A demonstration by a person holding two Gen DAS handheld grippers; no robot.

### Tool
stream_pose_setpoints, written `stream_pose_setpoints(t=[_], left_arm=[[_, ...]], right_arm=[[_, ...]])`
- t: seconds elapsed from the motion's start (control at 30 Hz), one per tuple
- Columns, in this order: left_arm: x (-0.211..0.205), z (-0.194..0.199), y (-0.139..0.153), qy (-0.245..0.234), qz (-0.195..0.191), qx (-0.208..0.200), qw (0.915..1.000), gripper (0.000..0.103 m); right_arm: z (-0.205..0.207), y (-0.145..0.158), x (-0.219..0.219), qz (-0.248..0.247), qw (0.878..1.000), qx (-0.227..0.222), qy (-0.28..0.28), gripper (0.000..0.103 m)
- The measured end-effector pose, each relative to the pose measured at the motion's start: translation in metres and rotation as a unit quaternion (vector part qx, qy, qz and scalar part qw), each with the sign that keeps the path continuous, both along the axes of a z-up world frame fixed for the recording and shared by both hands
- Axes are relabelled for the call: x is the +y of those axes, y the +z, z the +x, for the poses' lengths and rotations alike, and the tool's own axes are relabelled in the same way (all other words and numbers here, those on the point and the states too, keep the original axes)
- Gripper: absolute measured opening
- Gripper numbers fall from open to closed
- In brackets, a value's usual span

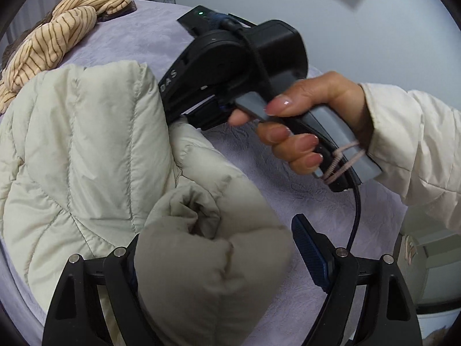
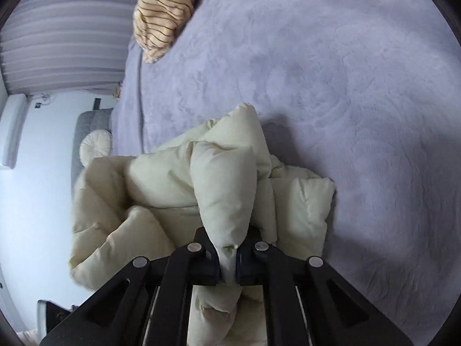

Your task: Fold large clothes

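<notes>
Cream puffer jacket is bunched at lower centre on the lavender bed. A fold is pinched in right gripper, jaws nearly closed. Left gripper jaws are spread wide around a sleeve end. Striped garment is seen upper left.

The left tool stands wide apart around a puffy cream sleeve of the jacket, which lies on the lavender bed. The sleeve touches its left finger; the blue-padded right finger is clear. Beyond, a right hand grips the right tool's handle above the jacket. A striped tan garment lies at the bed's far left.
</notes>
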State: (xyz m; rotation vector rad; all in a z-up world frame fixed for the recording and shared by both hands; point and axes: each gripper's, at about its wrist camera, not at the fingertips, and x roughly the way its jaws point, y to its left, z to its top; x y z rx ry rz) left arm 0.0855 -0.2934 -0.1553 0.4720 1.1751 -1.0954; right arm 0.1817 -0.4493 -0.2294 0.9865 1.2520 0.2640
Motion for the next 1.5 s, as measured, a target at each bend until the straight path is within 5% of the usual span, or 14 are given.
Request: stream_pose_setpoints(t=[0.1, 0.2, 0.27, 0.3, 0.33, 0.47, 0.6, 0.67, 0.73, 1.0, 1.17, 1.27, 1.37, 1.5], left_arm=[[-0.006, -0.004, -0.009, -0.015, 0.012, -0.015, 0.9997, 0.085], [-0.006, -0.005, -0.009, -0.021, 0.012, -0.017, 0.9996, 0.085], [-0.007, -0.004, -0.008, -0.021, 0.012, -0.019, 0.9995, 0.085], [-0.007, -0.003, -0.009, -0.021, 0.012, -0.018, 0.9996, 0.085], [-0.008, -0.003, -0.009, -0.02, 0.012, -0.018, 0.9996, 0.085], [-0.008, -0.005, -0.009, -0.024, 0.013, -0.024, 0.9994, 0.085], [-0.009, -0.008, -0.01, -0.032, 0.017, -0.038, 0.9986, 0.085], [-0.007, -0.011, -0.008, -0.032, 0.019, -0.046, 0.9982, 0.085], [-0.003, -0.009, -0.005, -0.025, 0.018, -0.039, 0.9988, 0.085], [0.064, 0.021, 0.042, 0.079, -0.034, 0.009, 0.9962, 0.085], [0.118, 0.053, 0.049, 0.2, -0.029, -0.007, 0.9793, 0.085], [0.136, 0.07, 0.038, 0.259, -0.041, 0.033, 0.9645, 0.085], [0.116, 0.055, 0.018, 0.224, -0.023, 0.032, 0.9739, 0.085], [0.087, 0.033, 0.005, 0.174, 0.005, -0.025, 0.9845, 0.085]], right_arm=[[0.005, -0.016, 0.0, 0.008, 1.0, 0.015, -0.004, 0.007], [0.013, 0.003, -0.001, -0.017, 1.0, 0.01, 0.006, 0.015], [0.007, 0.025, -0.009, -0.022, 1.0, -0.005, 0.005, 0.051], [0.007, 0.037, -0.013, -0.025, 1.0, -0.016, 0.001, 0.087], [0.005, 0.052, -0.016, -0.036, 0.999, -0.029, -0.001, 0.093], [-0.013, 0.101, -0.014, -0.012, 0.997, -0.074, 0.024, 0.093], [-0.026, 0.107, 0.005, 0.012, 0.996, -0.066, 0.066, 0.089], [-0.019, 0.095, 0.012, 0.021, 0.996, -0.05, 0.066, 0.071], [-0.011, 0.078, 0.017, 0.025, 0.998, -0.027, 0.06, 0.021], [-0.027, 0.036, 0.007, -0.004, 0.999, -0.006, 0.043, 0.018], [-0.029, 0.022, 0.01, -0.009, 0.999, -0.018, 0.038, 0.018], [-0.035, 0.017, 0.007, -0.01, 0.999, -0.017, 0.035, 0.018], [-0.038, 0.015, 0.007, -0.003, 0.999, -0.02, 0.029, 0.018], [-0.042, 0.023, 0.005, -0.012, 1.0, -0.003, 0.008, 0.025]])
